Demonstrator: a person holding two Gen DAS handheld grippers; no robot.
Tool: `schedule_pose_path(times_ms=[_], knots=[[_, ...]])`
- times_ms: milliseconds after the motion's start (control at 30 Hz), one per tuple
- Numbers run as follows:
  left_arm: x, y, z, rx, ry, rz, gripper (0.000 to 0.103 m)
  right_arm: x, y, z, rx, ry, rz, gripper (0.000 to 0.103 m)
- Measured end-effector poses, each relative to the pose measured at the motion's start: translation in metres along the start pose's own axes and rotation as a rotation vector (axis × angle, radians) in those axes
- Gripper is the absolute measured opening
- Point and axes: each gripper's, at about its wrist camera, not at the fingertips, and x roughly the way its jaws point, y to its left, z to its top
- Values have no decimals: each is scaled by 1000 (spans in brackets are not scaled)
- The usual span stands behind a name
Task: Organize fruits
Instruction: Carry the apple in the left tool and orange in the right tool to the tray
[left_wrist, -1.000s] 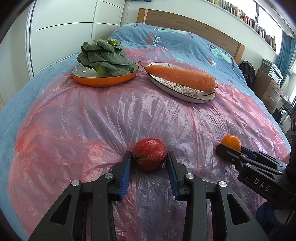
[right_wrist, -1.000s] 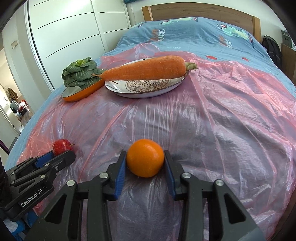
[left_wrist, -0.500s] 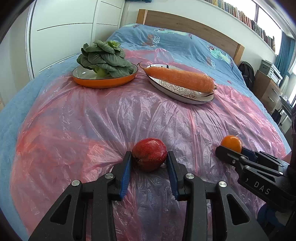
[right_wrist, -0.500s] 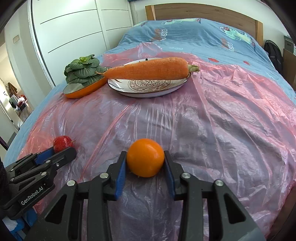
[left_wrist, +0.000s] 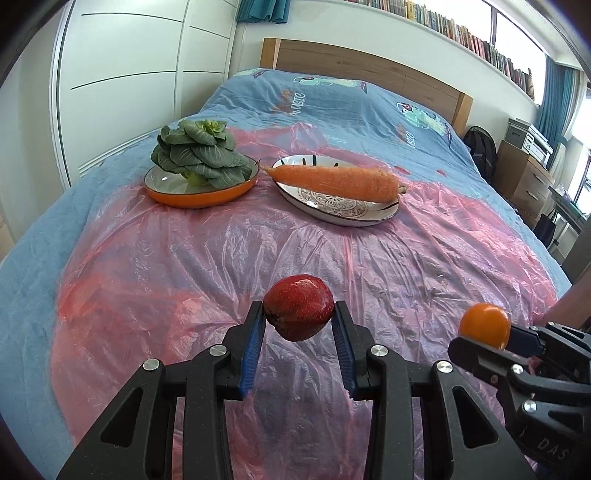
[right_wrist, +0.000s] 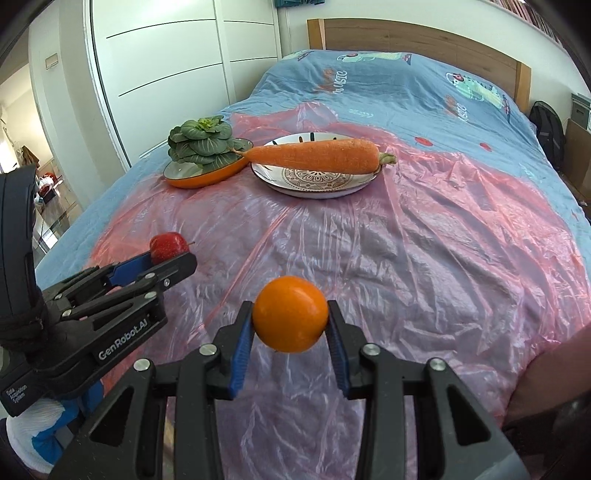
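My left gripper (left_wrist: 297, 317) is shut on a dark red apple (left_wrist: 297, 312) and holds it above the pink plastic sheet (left_wrist: 229, 258). My right gripper (right_wrist: 290, 317) is shut on an orange (right_wrist: 290, 314), also held above the sheet. In the left wrist view the orange (left_wrist: 484, 325) and the right gripper (left_wrist: 480, 341) show at the right. In the right wrist view the apple (right_wrist: 168, 247) and the left gripper (right_wrist: 168, 258) show at the left.
At the far side of the sheet an orange-rimmed plate (left_wrist: 173, 195) holds a leafy green vegetable (left_wrist: 199, 155). Beside it a patterned white plate (left_wrist: 332, 210) holds a large carrot (left_wrist: 332, 181). A wardrobe stands at the left, a headboard behind.
Both grippers have lifted their fruit off the sheet, and both views have tilted up toward the plates and headboard.
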Motion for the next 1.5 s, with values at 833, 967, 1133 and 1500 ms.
schedule_pose_path(times_ms=[833, 967, 1133, 1500], knots=[[-113, -132, -63, 155, 61, -201, 32, -165, -92, -137, 178, 37, -139, 36], [-127, -171, -80, 189, 99, -310, 32, -189, -121, -155, 229, 18, -178, 36], [-145, -238, -95, 307, 102, -406, 32, -224, -170, -177, 310, -21, -250, 36], [-152, -376, -105, 497, 108, -558, 32, -290, -285, -211, 444, -102, -417, 36]])
